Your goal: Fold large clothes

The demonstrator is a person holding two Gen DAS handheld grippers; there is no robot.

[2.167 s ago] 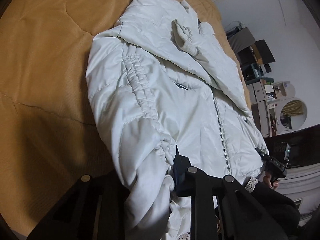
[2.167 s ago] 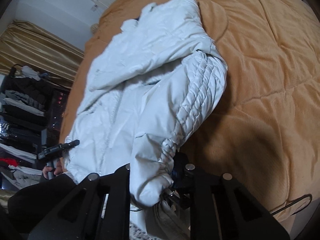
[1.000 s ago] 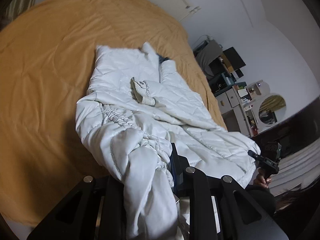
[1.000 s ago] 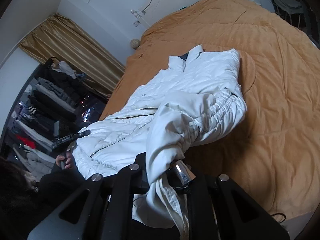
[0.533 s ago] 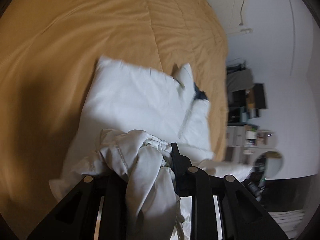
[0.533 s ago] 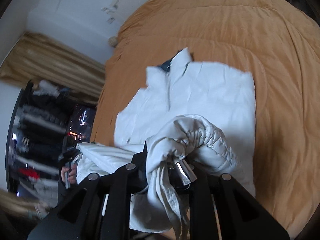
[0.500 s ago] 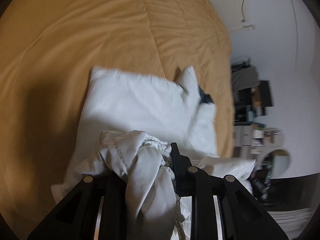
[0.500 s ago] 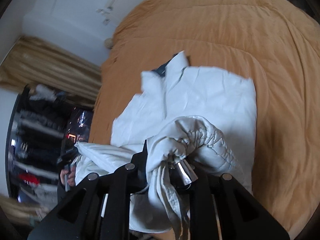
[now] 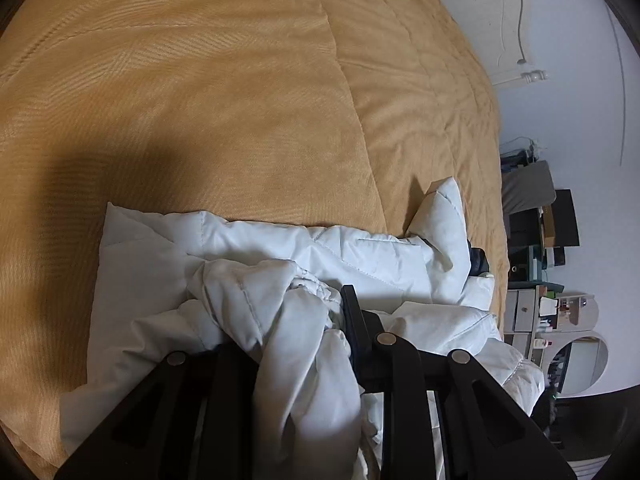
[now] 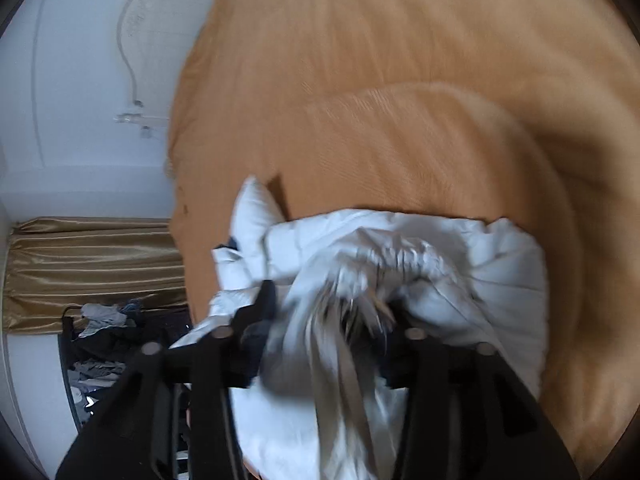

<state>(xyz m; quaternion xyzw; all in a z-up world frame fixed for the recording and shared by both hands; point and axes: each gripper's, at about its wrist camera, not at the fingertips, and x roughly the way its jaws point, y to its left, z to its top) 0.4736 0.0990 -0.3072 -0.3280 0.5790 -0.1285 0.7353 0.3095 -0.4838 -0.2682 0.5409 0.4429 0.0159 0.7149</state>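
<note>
Left wrist view looks across a wide orange bedspread [image 9: 248, 92], a soft corded fabric with long stitched seams, filling the upper and left parts of the frame. Along the right edge stand a white wall, a grey-draped shelf unit [image 9: 528, 188], a small chest of drawers [image 9: 528, 312] and a round mirror [image 9: 580, 360] at lower right. The white puffer jacket [image 9: 360, 248] lies on the bedspread in the lower centre, quilted and slightly glossy, its collar poking up at centre right beside a dark lining patch. A bunched, gathered fold of it fills the gap between the black fingers of the left gripper [image 9: 304, 320], which are clamped on that fabric and hide the jacket's lower part.

Right wrist view is motion-blurred. The same orange bedspread [image 10: 420, 100] takes the upper right, a white wall with a trailing cord the upper left, a gold pleated curtain [image 10: 88, 272] the middle left, and a dark rack of clothes [image 10: 108, 340] the lower left. The jacket [image 10: 500, 272] sits at lower centre, and the right gripper [image 10: 332, 312] has its fingers pinched on a crumpled wad of jacket cloth, with loose fabric hanging down between them.
</note>
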